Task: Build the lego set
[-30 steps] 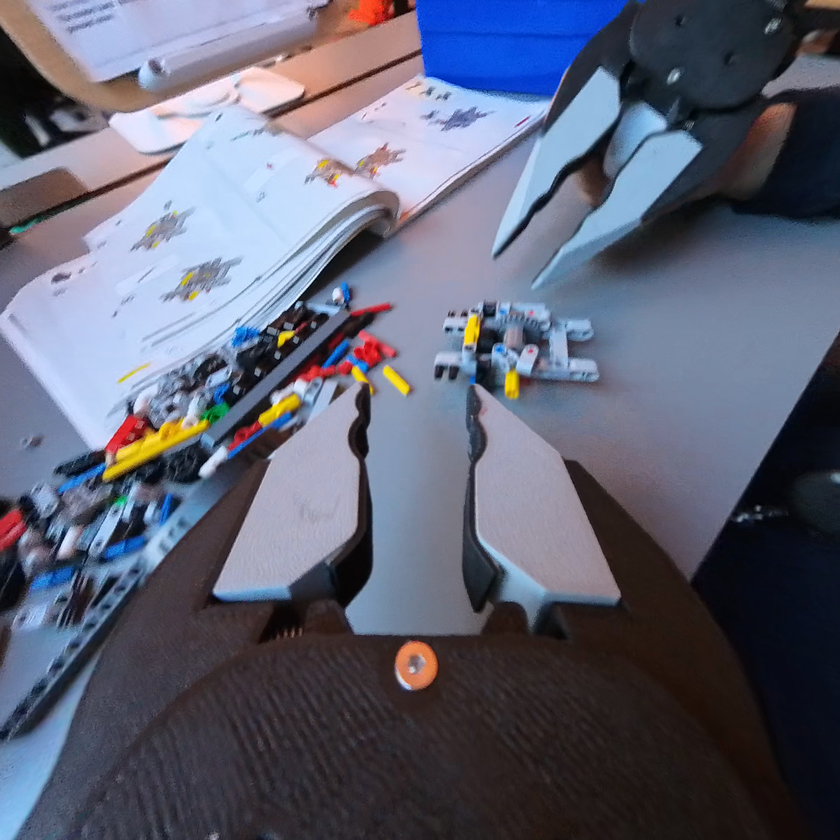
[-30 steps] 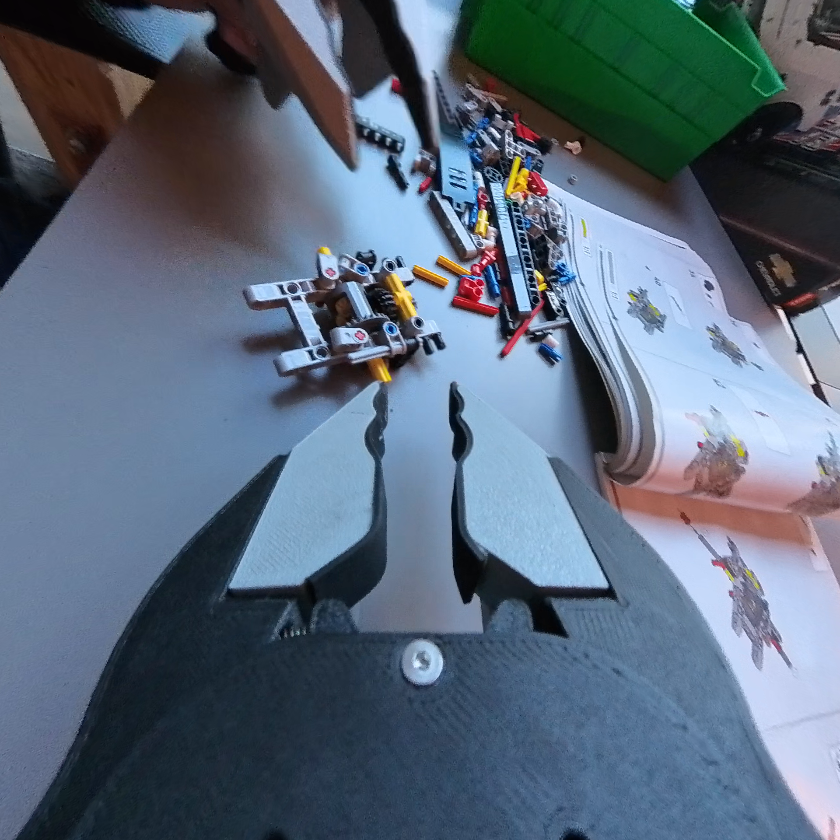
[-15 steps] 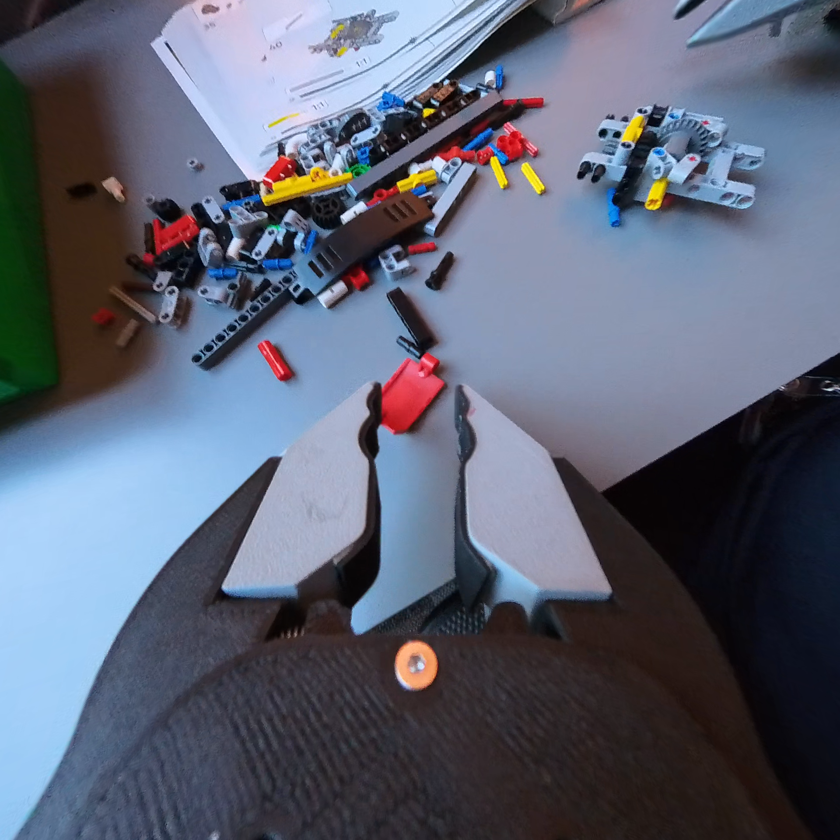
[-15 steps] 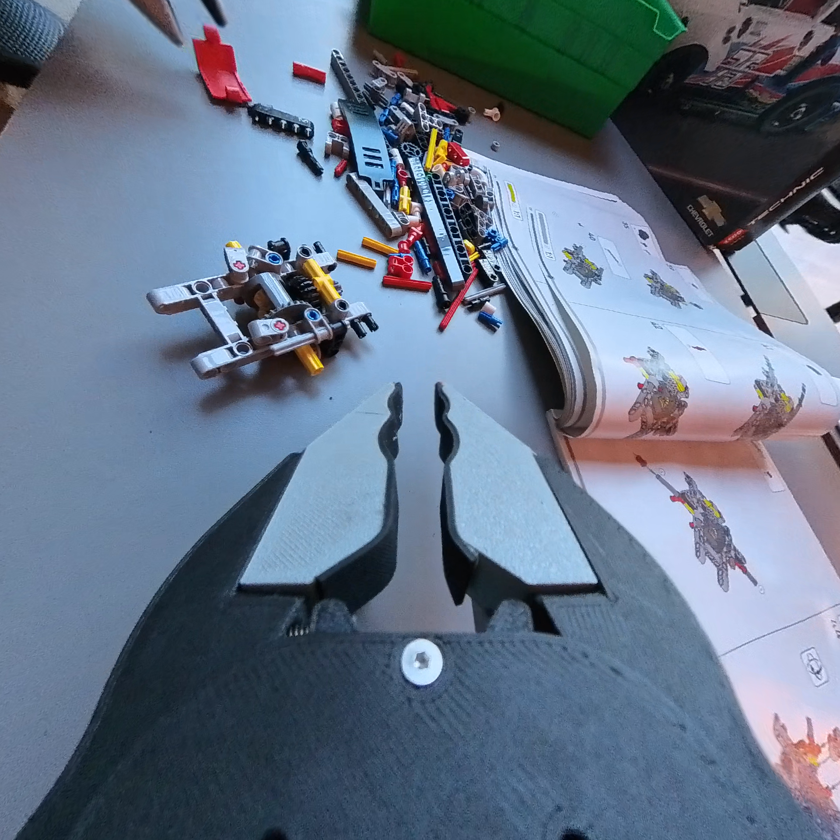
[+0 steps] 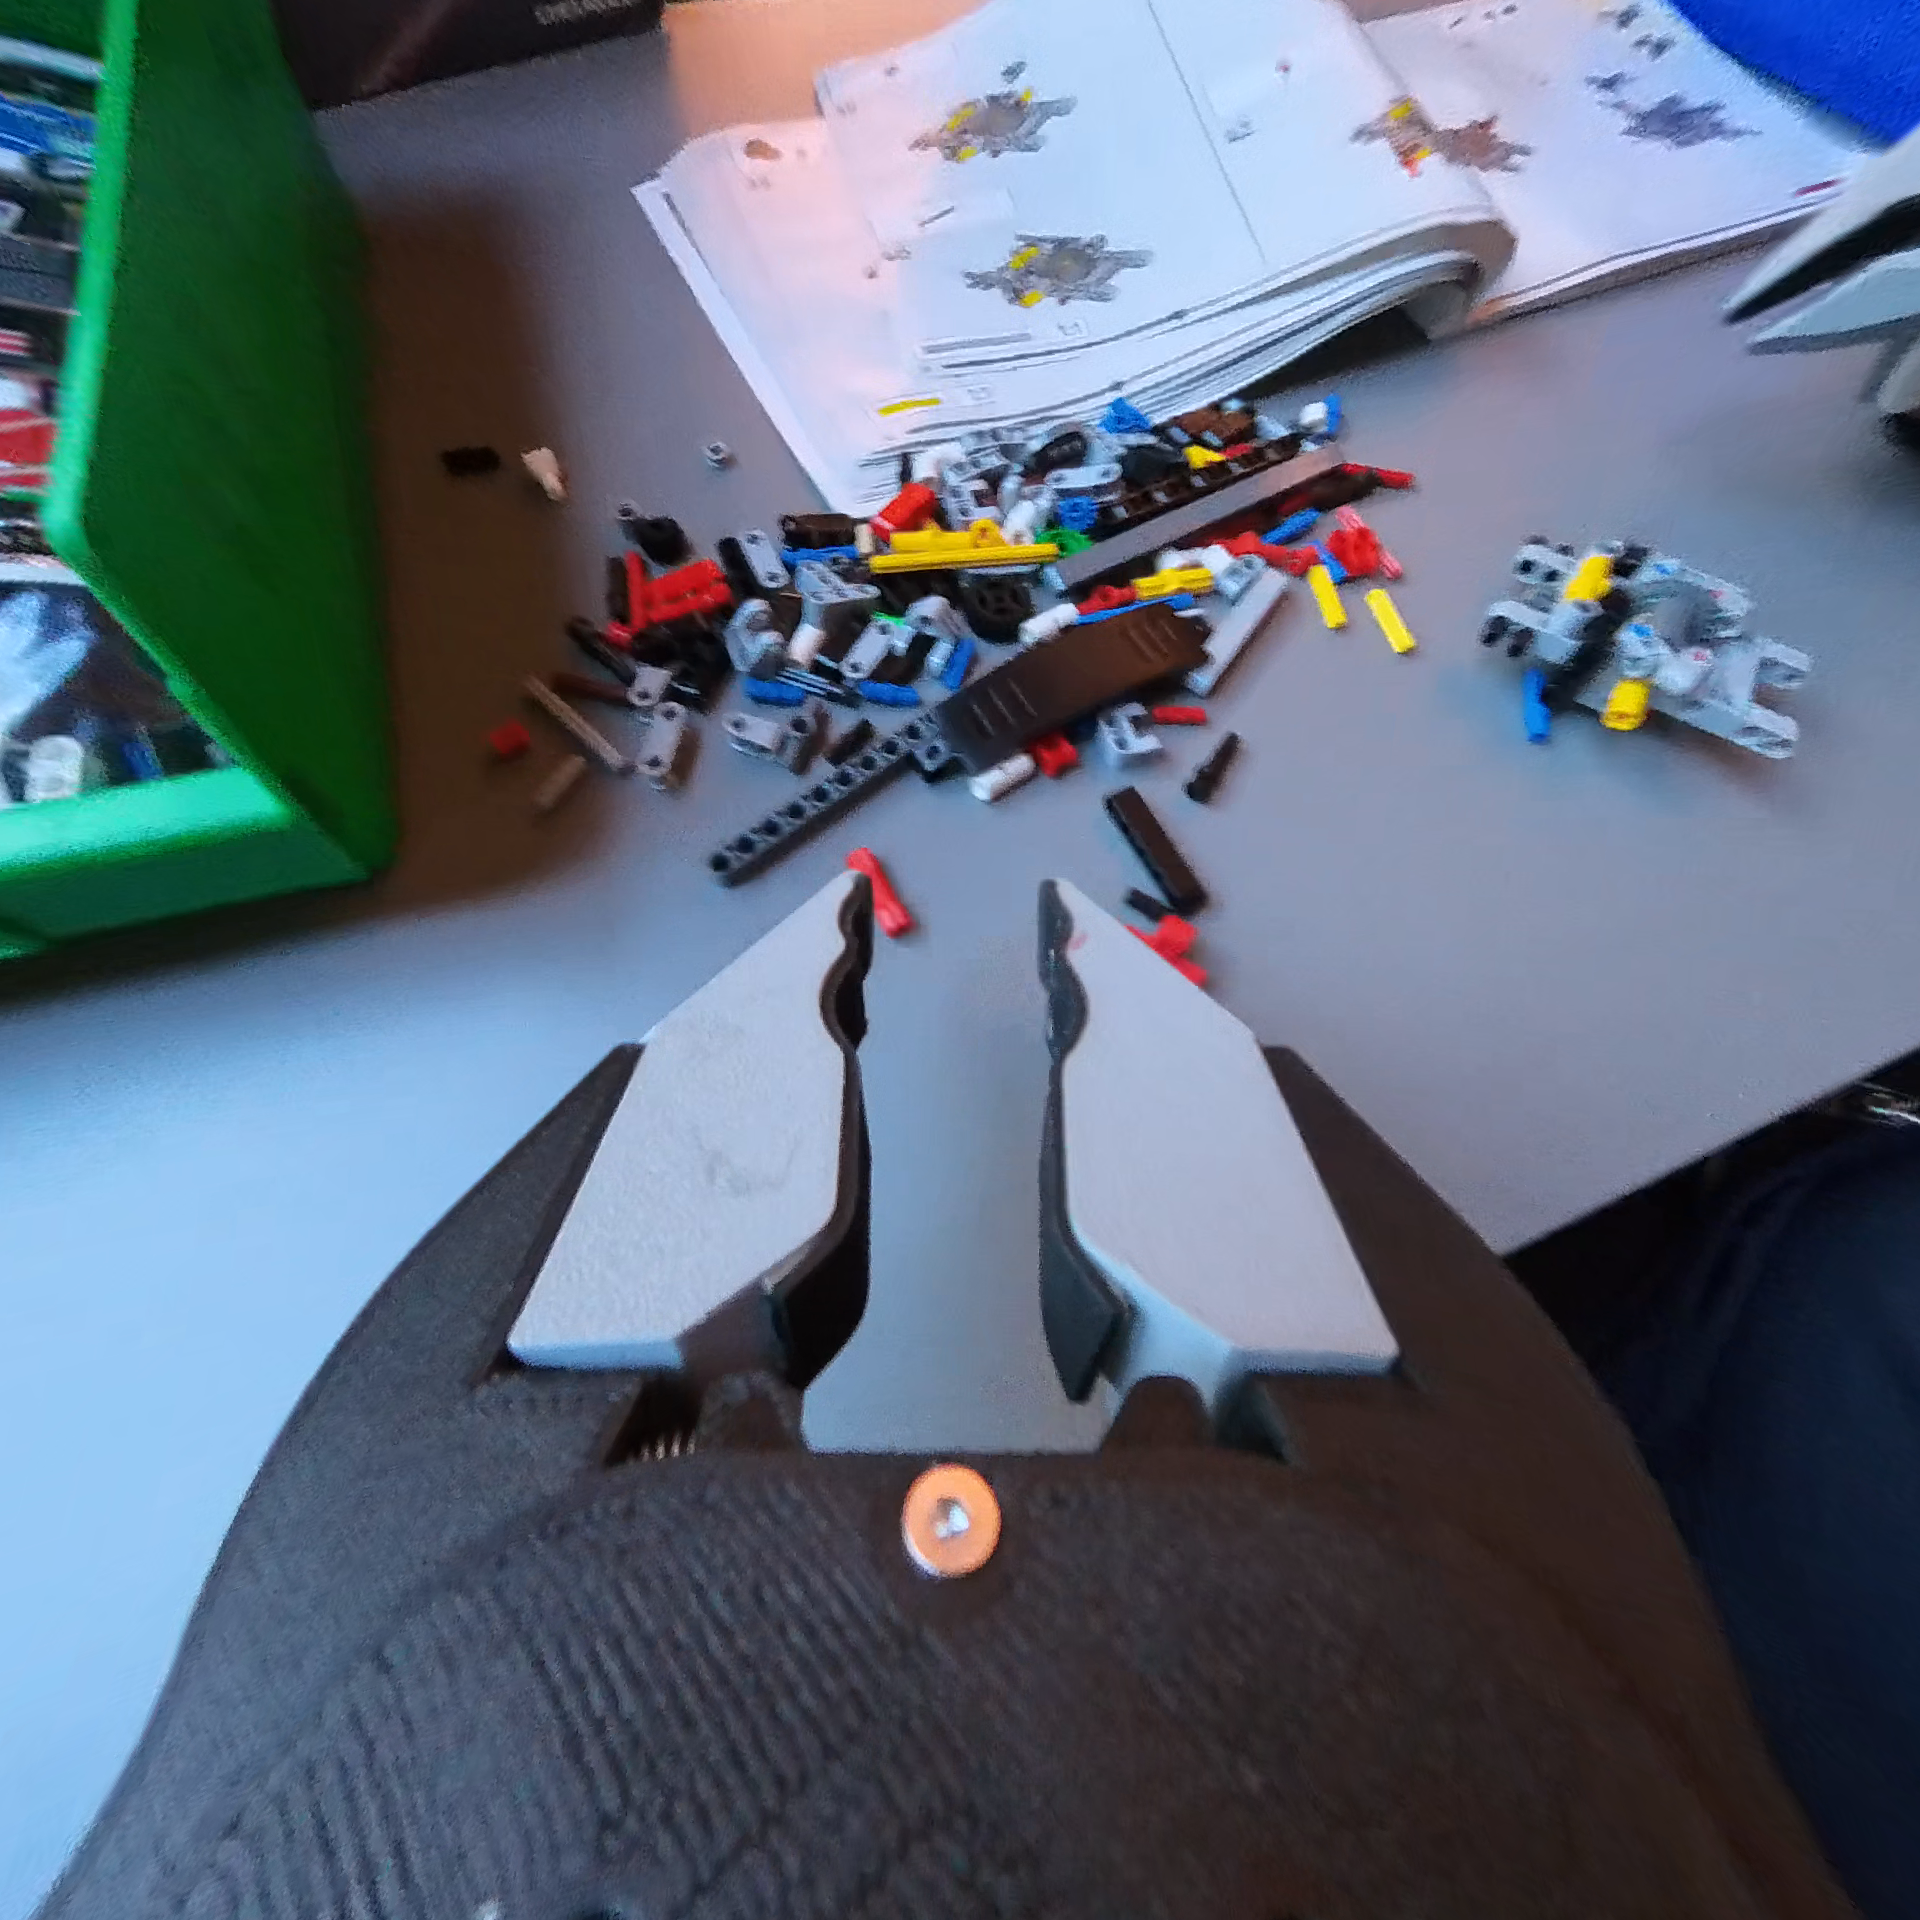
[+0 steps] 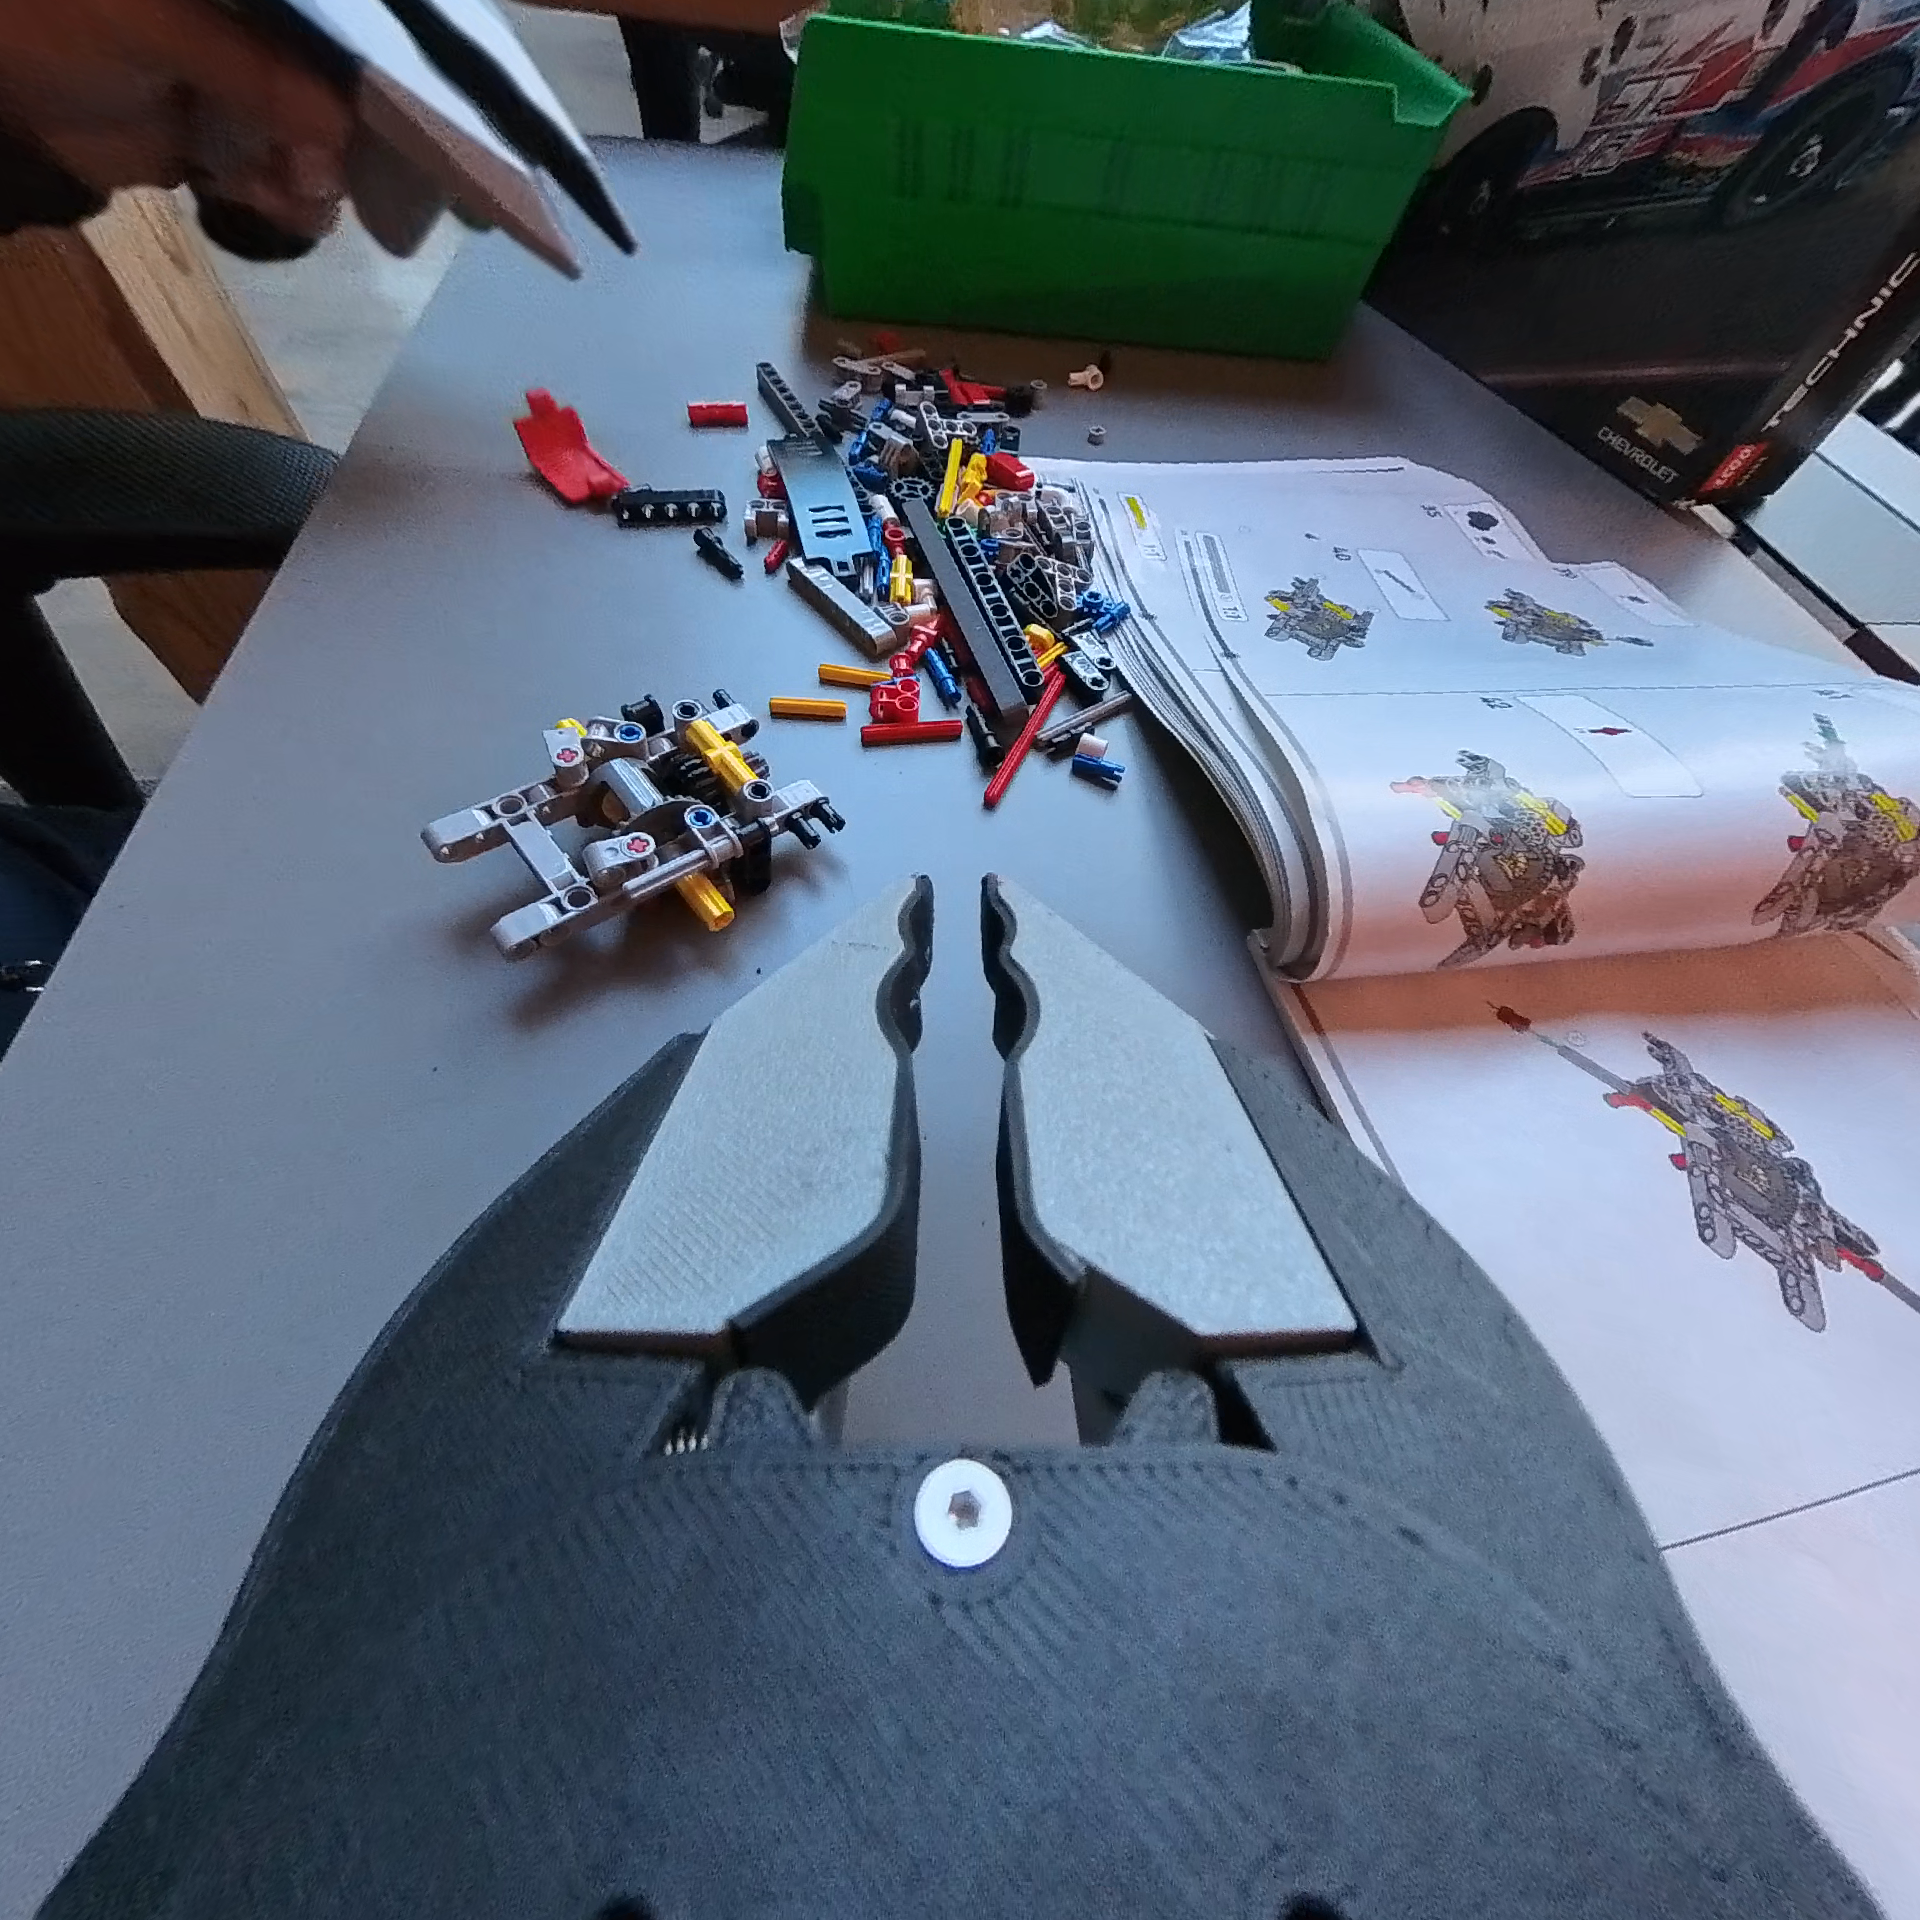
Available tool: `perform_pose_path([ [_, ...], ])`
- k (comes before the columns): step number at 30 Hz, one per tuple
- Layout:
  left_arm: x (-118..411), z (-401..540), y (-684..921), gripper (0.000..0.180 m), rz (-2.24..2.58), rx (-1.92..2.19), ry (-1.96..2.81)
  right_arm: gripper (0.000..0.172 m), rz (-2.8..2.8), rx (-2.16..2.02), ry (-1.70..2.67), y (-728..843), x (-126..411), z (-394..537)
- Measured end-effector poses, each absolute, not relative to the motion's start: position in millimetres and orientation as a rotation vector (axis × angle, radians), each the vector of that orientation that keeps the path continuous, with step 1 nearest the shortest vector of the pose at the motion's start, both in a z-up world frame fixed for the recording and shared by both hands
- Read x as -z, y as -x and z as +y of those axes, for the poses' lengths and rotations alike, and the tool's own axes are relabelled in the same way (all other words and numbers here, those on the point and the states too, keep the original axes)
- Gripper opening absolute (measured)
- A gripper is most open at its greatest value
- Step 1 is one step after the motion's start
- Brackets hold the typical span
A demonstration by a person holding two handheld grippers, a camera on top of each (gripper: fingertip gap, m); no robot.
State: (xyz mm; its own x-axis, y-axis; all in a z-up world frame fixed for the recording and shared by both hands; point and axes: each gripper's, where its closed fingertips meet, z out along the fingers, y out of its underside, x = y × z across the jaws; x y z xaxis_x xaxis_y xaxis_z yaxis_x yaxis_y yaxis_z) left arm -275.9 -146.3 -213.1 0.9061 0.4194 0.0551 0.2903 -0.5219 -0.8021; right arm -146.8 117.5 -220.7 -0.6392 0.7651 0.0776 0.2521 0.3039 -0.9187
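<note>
- Grey desk (image 6: 312,1039) carries everything in sight; both pairs of tongs hang above it and grasp nothing.
- Left tongs (image 5: 951,904) stand parted over bare desk. A small red pin (image 5: 881,894) lies just past the left fingertip, not between the pads, and a red panel piece (image 5: 1174,940) peeks out beside the right fingertip, mostly hidden by that finger.
- Ahead of the left tongs the loose building pieces (image 5: 987,613) lie spread in a heap against the booklet's edge, probably tipped out there so each part can be seen and singled out.
- To the left of the left tongs stands a green bin (image 5: 218,416), near the heap.
- Right tongs (image 6: 956,894) are nearly closed, a narrow slit left between the wavy pads, nothing in it.
- Just ahead and to the left of the right tongs sits the part-built grey assembly (image 6: 634,810), flat on the desk and apart from the heap, likely kept separate as the piece being worked on.
- To the right of the right tongs the instruction booklet (image 6: 1507,779) lies open, pages up, seemingly so the diagrams stay readable.
- Far ahead and right of the right tongs a dark printed box (image 6: 1662,260) stands beyond the bin.
</note>
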Motion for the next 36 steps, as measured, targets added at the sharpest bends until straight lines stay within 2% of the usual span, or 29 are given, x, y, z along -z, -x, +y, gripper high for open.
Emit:
perform_pose_path([
  [13,219.4,-126.2,364.5,0.023,-0.575,-0.353,2.468,0.006,-2.111,-1.304,0.879,144.8,225.0,113.4],
  [19,250.3,-118.1,390.7,0.014,-0.585,-0.386,2.718,0.006,-2.125,-1.297,0.858,143.2,226.0,111.5],
  [23,267.4,-126.8,398.0,0.017,-0.596,-0.443,2.836,0.006,-2.136,-1.285,0.843,142.0,227.2,110.5],
  [28,255.2,-120.5,397.7,0.016,-0.508,-0.571,2.795,0.006,-2.16,-1.263,0.838,141.1,230.5,110.6],
  [36,237.5,-94.4,380.5,0.016,-0.361,-0.553,2.749,0.006,-2.117,-1.248,0.871,145.8,228.6,122.2],
])
